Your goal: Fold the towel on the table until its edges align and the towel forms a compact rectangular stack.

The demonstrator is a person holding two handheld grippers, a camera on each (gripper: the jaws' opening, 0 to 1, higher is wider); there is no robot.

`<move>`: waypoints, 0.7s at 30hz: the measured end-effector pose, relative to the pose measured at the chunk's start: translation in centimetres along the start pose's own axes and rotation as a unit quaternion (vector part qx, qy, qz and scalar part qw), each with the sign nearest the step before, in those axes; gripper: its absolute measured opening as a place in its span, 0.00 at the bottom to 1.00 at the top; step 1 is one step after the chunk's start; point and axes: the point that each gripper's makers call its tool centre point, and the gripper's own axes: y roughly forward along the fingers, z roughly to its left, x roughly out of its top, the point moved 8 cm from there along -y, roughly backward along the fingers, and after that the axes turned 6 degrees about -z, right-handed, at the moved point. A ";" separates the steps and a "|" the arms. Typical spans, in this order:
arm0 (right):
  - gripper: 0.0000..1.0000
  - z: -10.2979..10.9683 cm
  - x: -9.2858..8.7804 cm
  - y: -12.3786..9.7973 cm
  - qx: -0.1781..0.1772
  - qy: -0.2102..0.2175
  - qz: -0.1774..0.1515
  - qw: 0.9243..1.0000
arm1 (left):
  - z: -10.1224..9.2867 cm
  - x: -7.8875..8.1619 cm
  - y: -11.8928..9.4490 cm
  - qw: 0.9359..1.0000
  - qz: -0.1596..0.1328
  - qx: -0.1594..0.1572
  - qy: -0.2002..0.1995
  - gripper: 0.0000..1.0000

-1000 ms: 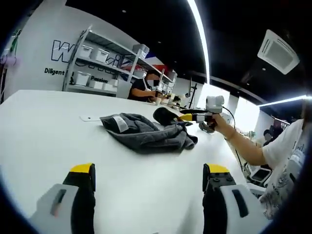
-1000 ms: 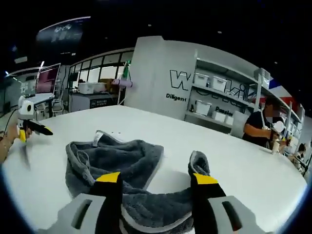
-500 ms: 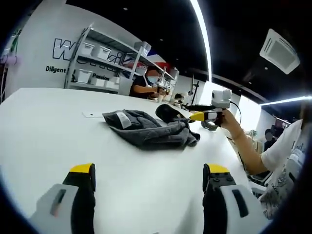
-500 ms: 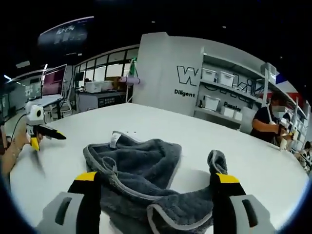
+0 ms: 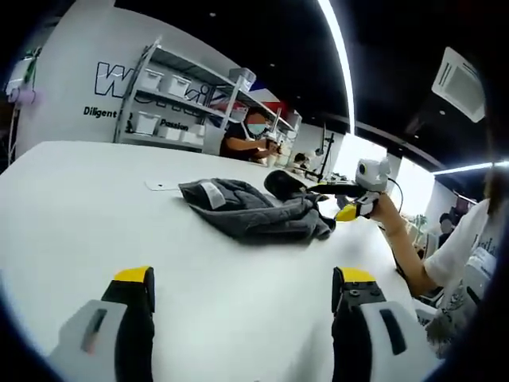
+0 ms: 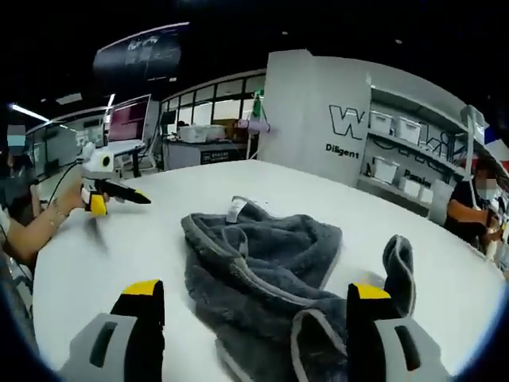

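Note:
A crumpled dark grey towel (image 5: 254, 210) lies on the white table (image 5: 71, 223), with a white label on its near fold. My left gripper (image 5: 243, 278) is open over bare table, well short of the towel. In the left gripper view, a hand holds my right gripper (image 5: 343, 191) at the towel's right end. In the right gripper view the towel (image 6: 262, 255) lies just ahead, its label (image 6: 237, 208) at the far edge. My right gripper (image 6: 256, 290) is open, its jaws standing either side of the towel's near folds. My left gripper (image 6: 119, 192) shows at the left, held by a hand.
A small flat white item (image 5: 161, 185) lies on the table left of the towel. Shelves with white bins (image 5: 167, 103) stand behind the table, and a person (image 5: 248, 139) sits at its far end. A monitor (image 6: 131, 119) stands in the background.
My right gripper's jaws have spread wider. In the left gripper view it has moved right, toward the towel's right end. Both views have shifted with the hands.

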 end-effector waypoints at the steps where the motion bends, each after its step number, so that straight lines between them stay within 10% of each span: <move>1: 0.99 0.5 -0.5 0.3 0.025 -0.006 0.013 1.000 | -0.1 0.0 0.0 1.000 0.004 0.000 0.004 0.97; 21: 0.99 1.0 -0.2 0.2 0.066 -0.024 -0.017 0.997 | -0.5 0.4 0.0 1.000 0.008 0.003 0.027 0.97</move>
